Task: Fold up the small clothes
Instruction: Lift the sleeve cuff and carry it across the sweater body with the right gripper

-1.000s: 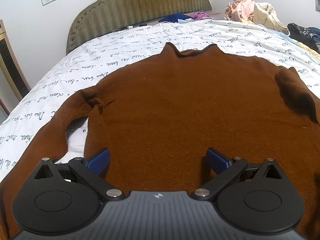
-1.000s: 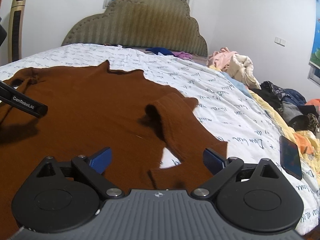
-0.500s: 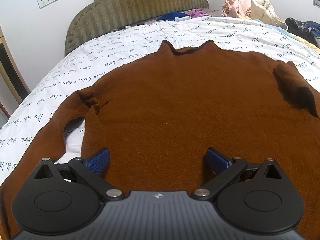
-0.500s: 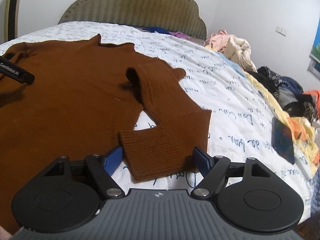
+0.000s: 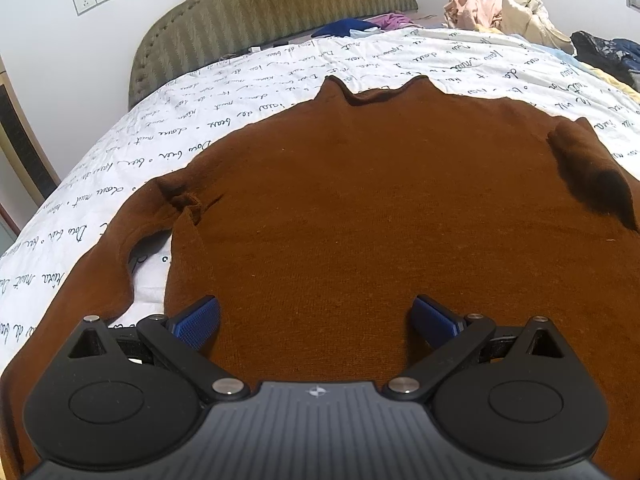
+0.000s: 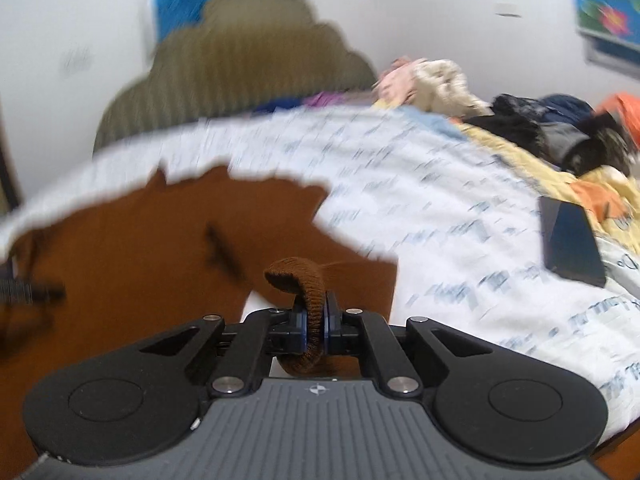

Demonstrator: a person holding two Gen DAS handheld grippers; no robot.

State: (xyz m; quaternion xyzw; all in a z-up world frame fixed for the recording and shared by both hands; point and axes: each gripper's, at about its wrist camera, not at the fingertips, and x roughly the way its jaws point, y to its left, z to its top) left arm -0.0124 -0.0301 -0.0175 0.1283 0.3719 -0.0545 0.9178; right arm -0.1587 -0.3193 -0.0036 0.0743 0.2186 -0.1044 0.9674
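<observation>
A brown knit sweater [image 5: 380,208] lies flat on the bed, collar toward the headboard. Its left sleeve [image 5: 92,264] runs down the left side. My left gripper [image 5: 316,322] is open and empty, hovering low over the sweater's lower body. In the blurred right wrist view the sweater [image 6: 132,248] spreads to the left. My right gripper [image 6: 315,326] is shut on the right sleeve cuff [image 6: 304,280], which bulges up between the blue pads.
The bed has a white sheet with script print [image 5: 224,120] and a green padded headboard [image 5: 276,12]. A pile of clothes [image 6: 552,128] lies along the right edge. A dark phone [image 6: 572,244] lies on the sheet at right.
My right gripper has closed on the sleeve cuff that lay between its open fingers, and is moving fast, blurring its view. The left gripper has barely moved.
</observation>
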